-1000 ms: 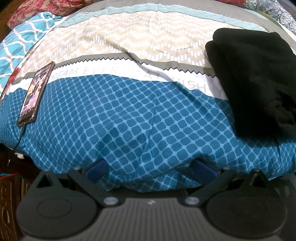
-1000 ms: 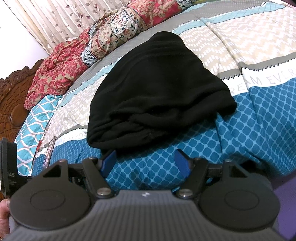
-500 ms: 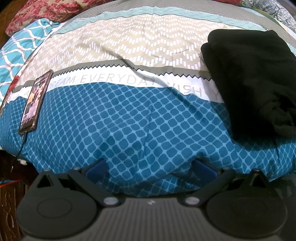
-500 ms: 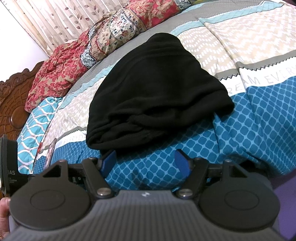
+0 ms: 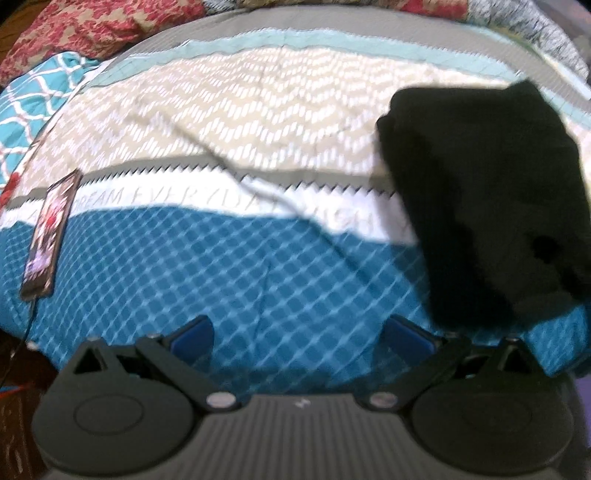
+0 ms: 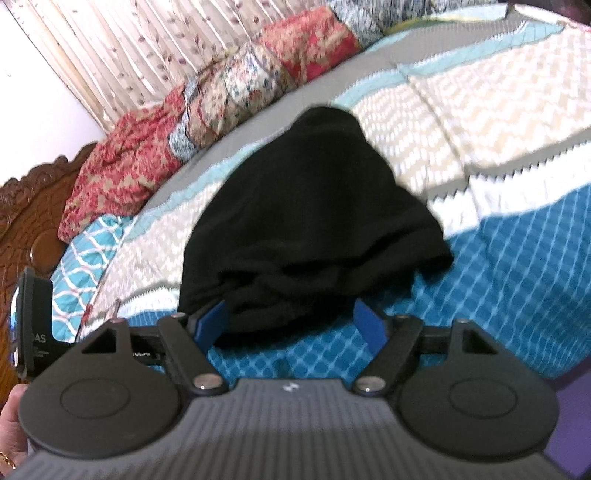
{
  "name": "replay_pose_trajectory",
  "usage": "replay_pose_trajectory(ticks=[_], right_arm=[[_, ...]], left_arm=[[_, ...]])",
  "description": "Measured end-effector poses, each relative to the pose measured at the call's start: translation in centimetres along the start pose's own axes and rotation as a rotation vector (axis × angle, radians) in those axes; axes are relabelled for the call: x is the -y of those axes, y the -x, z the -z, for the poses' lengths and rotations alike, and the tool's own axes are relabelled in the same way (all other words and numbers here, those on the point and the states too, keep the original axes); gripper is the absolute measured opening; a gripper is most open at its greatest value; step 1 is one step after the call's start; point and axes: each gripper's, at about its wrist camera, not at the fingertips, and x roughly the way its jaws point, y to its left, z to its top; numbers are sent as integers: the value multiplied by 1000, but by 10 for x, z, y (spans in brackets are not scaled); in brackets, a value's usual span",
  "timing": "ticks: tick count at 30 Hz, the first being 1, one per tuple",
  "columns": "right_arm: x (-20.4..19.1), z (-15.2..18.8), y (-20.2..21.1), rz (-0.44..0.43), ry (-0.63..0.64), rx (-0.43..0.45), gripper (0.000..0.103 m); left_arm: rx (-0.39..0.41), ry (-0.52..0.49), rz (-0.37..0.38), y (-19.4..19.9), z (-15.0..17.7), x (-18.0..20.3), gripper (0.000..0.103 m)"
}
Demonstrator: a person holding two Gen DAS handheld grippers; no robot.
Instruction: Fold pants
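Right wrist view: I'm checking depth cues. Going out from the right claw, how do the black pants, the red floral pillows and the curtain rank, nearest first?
1. Black pants: on the bedspread, right ahead of the right claw, whose jaws are opening.
2. Red floral pillows: at the bed's head, upper left.
3. Curtain: behind the pillows, along the top.

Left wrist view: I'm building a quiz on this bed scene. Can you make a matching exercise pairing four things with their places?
Things:
1. black pants
2. phone
3. red floral pillow
4. left claw

Places:
A. far top left
B. near bed edge, over blue checks
C. right side of bedspread
D. left edge, cable attached

Pairs: 1-C, 2-D, 3-A, 4-B
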Motion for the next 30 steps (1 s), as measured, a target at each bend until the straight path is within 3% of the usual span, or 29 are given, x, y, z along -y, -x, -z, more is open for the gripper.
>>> replay_pose_trajectory(ticks=[6,10,19,22,27,30], right_arm=[[9,-22,15,9,7,102,85],[21,-35,14,28,-2,132,87],[57,-59,-7,8,-53,68,91],[63,-68,-17,-30,-49,41,91],[69,-83,-35,-61,20,13,92],[75,-88,-52,-89,20,-25,92]], left_arm=[[70,24,112,12,-26,-4,103],[74,50,155,9,-41,-7,103],[31,176,414,-20,-61,-14,103],[27,154,477,-34,-71,-6,103],[33,43,500,-55,-82,22,103],[-1,40,573,-72,-88,31,103]])
